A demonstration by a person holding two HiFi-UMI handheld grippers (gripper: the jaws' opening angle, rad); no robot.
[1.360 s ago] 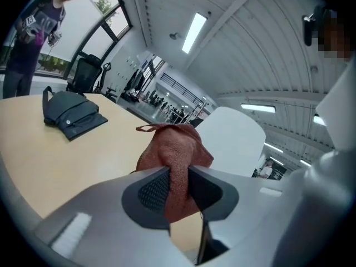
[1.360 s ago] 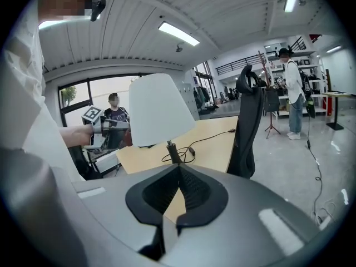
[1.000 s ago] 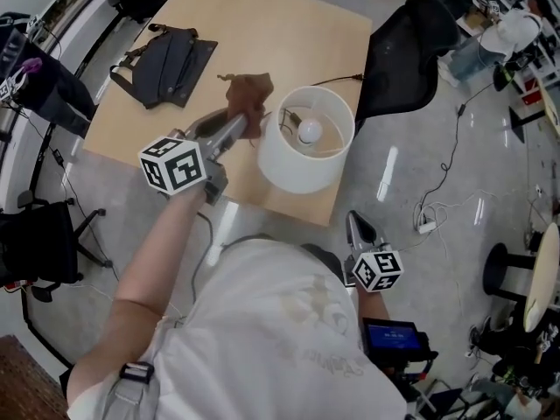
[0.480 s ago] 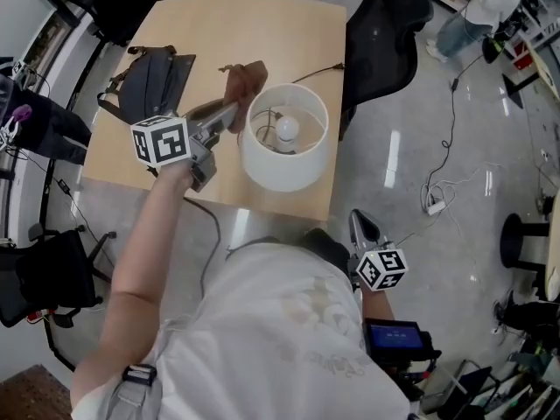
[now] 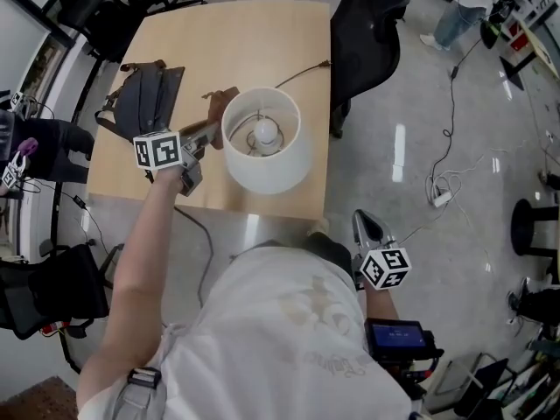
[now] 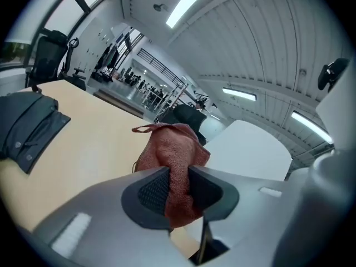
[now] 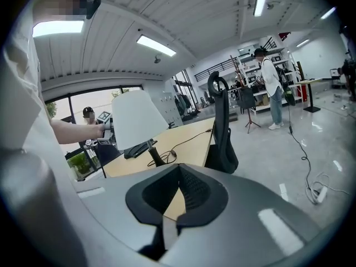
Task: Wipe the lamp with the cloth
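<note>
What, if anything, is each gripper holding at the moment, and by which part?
The left gripper holds the reddish-brown cloth, pinched near its bunched lower end; the right gripper holds nothing.

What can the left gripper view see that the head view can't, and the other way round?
Only the left gripper view shows, up close, the left gripper's jaws pinching the reddish cloth, plus the ceiling lights. Only the head view shows the bulb inside the lamp shade and the right gripper, which is close to the person's body, away from the table. Both show the lamp shade, the cloth, the wooden table and the dark bag lying on it.
</note>
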